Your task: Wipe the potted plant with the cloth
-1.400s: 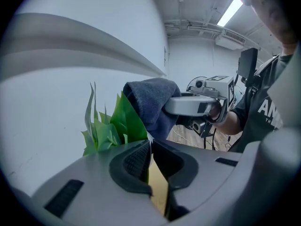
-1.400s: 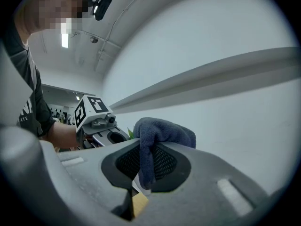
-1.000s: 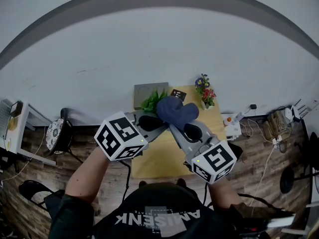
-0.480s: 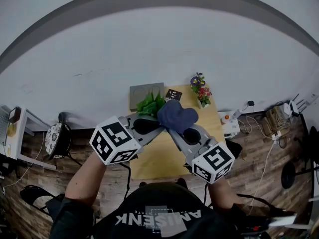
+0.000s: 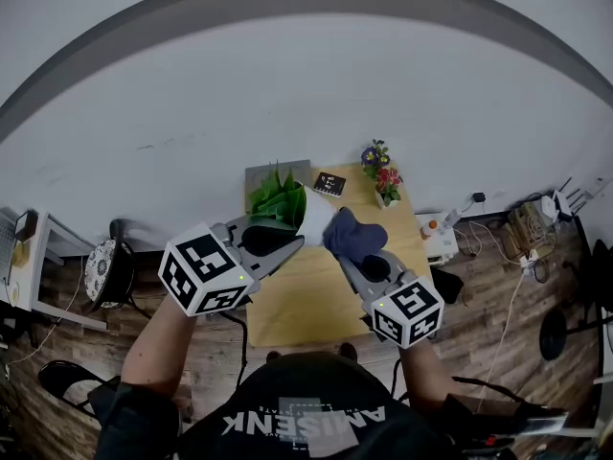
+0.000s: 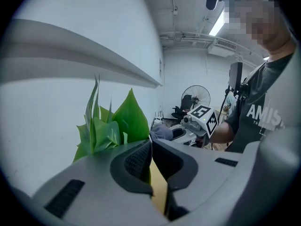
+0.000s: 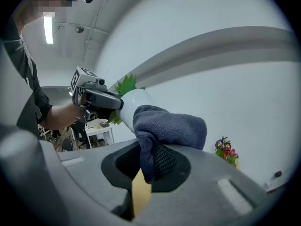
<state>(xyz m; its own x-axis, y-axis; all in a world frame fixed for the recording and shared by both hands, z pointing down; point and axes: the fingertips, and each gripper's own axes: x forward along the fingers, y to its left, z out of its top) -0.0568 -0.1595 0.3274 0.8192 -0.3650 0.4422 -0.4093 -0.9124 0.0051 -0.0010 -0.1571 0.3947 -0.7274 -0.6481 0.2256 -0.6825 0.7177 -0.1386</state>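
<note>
Above the table (image 5: 306, 300), at its 11 o'clock corner, the left gripper (image 5: 290, 240) pinches the potted plant (image 5: 312, 217) by its rim; the right gripper (image 5: 347, 249) clamps the soft cloth (image 5: 356, 234) at the pot's 4 o'clock. Pot seems light, slick (leaves flimsy): the rim hold suits.

The head camera is looking steeply down from above the person (image 5: 306, 415). It is sitting well back from the fingers and taking in the left gripper (image 5: 292, 238), the right gripper (image 5: 347, 252), the wooden table (image 5: 316, 300) beneath them and the floor (image 5: 498, 286) around it.

The left gripper view's camera is riding just behind its own fingers and facing along them. The potted plant (image 6: 113, 124) is rising right past the fingertips, with the right gripper farther beyond.

The right gripper view's camera is sitting equally close and facing the opposite way, with the cloth (image 7: 169, 128) hanging between its fingers.

All three views are sharing the plant, the cloth and the opposing gripper. The flowers (image 7: 225, 150) beyond the right fingers are also showing in the head view.
</note>
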